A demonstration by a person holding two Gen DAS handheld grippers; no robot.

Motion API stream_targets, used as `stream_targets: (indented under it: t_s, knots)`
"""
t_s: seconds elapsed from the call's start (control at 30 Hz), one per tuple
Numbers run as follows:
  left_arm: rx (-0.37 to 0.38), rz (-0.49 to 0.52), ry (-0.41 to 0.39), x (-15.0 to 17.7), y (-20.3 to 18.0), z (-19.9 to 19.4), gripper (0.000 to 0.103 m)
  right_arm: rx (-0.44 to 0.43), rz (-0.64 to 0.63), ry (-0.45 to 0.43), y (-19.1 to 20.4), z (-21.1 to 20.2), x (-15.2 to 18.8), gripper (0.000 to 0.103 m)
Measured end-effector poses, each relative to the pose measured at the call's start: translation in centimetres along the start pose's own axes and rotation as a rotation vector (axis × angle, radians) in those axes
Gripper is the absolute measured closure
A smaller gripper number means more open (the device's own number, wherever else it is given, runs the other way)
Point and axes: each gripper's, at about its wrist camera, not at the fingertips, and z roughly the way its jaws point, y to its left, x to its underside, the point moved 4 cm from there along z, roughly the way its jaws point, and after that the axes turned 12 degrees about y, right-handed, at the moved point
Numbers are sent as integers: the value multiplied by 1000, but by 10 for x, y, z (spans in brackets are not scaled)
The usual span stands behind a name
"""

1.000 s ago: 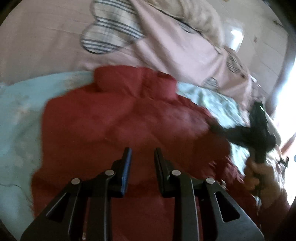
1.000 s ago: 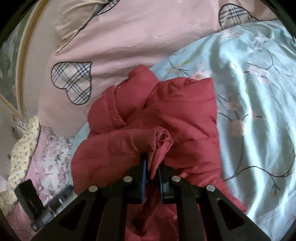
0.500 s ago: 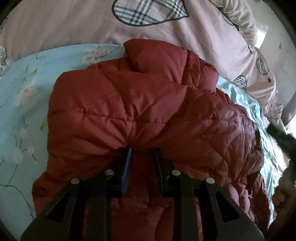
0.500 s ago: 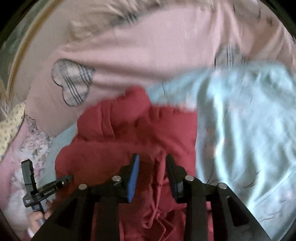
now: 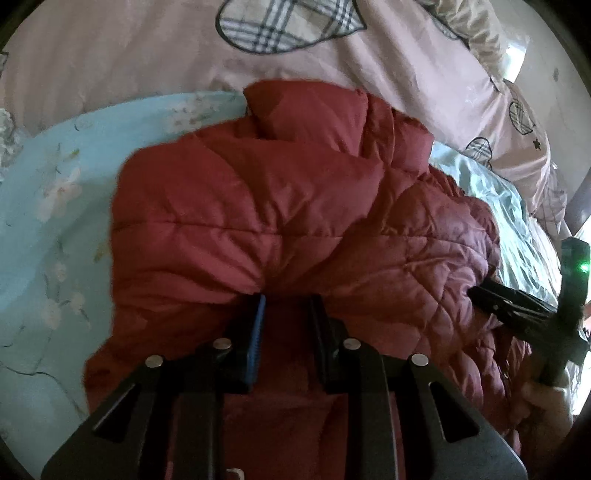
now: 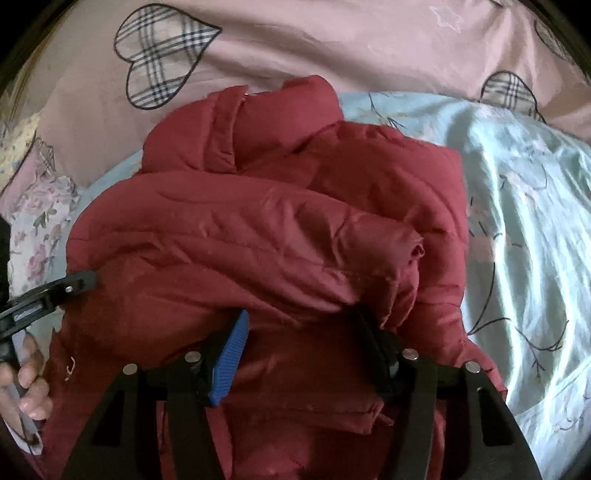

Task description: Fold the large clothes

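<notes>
Red quilted jacket (image 5: 280, 229) lies bunched on the bed, on a light blue floral sheet (image 5: 55, 206). Collar end points toward a pink duvet (image 5: 122, 55) with plaid heart patches (image 5: 288, 26), which runs across the far side. Same layout in the right wrist view: jacket (image 6: 258, 236) centre, blue sheet (image 6: 524, 229) on the right with heavy creases and sheen, pink duvet (image 6: 332, 40) behind. A second floral fabric, pink and white (image 6: 40, 206), sits at the left edge beside the jacket.

Room: only a pale wall or floor patch with bright light at top right of the left wrist view, too blown out to read.

Left gripper (image 5: 286, 301): fingers narrowly apart, tips pushed into a puckered fold of the jacket. Fabric fills the gap, but I cannot tell if the pads actually pinch it.

Right gripper (image 6: 303, 321): fingers have just been opening and now stand wide apart. A rolled sleeve or hem edge drapes over the tips, jacket fabric sits between them, pads not pressing on it.

Each gripper shows at the other view's edge, with a hand (image 6: 26, 380) on the handle.
</notes>
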Motion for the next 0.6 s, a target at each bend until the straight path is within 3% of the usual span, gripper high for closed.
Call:
stream_targets:
  t_s: [0.4,0.6]
  knots:
    - [49,-62,40,2,25,21,82,7,-9,4,1,5,-1,44]
    - [36,-53,43,2,24,20,82,7,-6,7,0,5,0,44]
